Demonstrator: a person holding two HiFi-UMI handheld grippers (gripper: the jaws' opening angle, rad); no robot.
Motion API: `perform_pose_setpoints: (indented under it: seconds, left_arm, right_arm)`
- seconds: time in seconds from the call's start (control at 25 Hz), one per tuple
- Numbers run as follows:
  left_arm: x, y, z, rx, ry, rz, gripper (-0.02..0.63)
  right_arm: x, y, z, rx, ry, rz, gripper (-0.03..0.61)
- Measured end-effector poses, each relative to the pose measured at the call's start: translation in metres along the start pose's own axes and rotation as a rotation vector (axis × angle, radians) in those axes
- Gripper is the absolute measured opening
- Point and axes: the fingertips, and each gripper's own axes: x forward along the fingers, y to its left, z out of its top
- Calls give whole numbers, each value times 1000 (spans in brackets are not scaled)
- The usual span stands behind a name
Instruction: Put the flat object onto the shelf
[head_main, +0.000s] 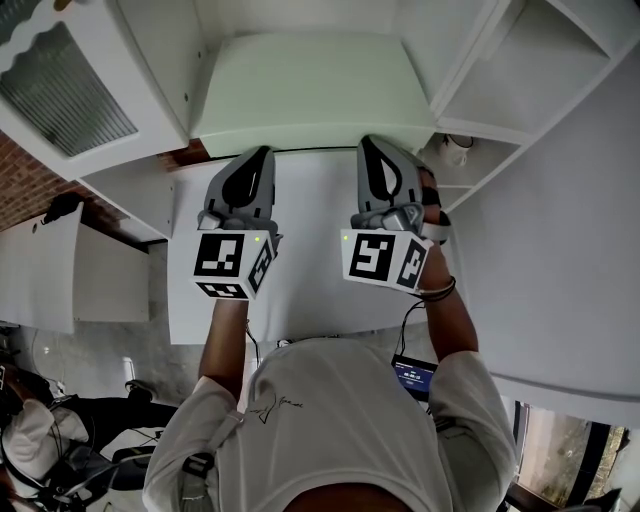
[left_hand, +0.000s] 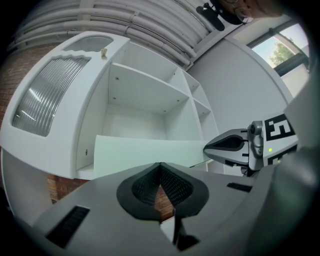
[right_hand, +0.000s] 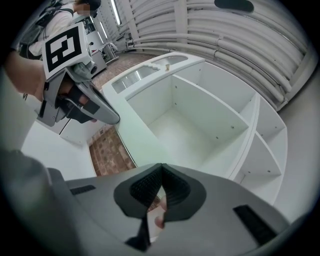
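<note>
Left tool (head_main: 265, 152), right tool (head_main: 368, 142) | grip panel (head_main: 310, 90) edge | long axis left-right

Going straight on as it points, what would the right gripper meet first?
Probably the back wall inside the white shelf, though depth is unclear; the right gripper holds the flat board.

This looks like a mock home corner set up inside an industrial hall. A white shelf unit (right_hand: 210, 115) with a ribbed glass door (left_hand: 42, 95) stands on a brick-patterned floor (right_hand: 107, 150), while a corrugated ceiling (right_hand: 240, 35) with strip lights (right_hand: 115, 12) arches overhead beside a high window (left_hand: 285, 50).
</note>
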Motion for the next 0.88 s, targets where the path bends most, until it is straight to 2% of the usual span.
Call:
perform_pose_setpoints:
  seconds: [0.2, 0.44, 0.88]
  left_arm:
    - [6, 2, 1, 13, 3, -1, 14]
    - [13, 8, -1, -21, 1, -6, 14]
    - [24, 12, -3, -22, 9, 0, 14]
  right_arm:
    - [6, -2, -1, 20, 6, 10, 28]
    - [16, -3, -4, 44, 9, 16, 28]
    - [30, -6, -10, 71, 27, 15, 28]
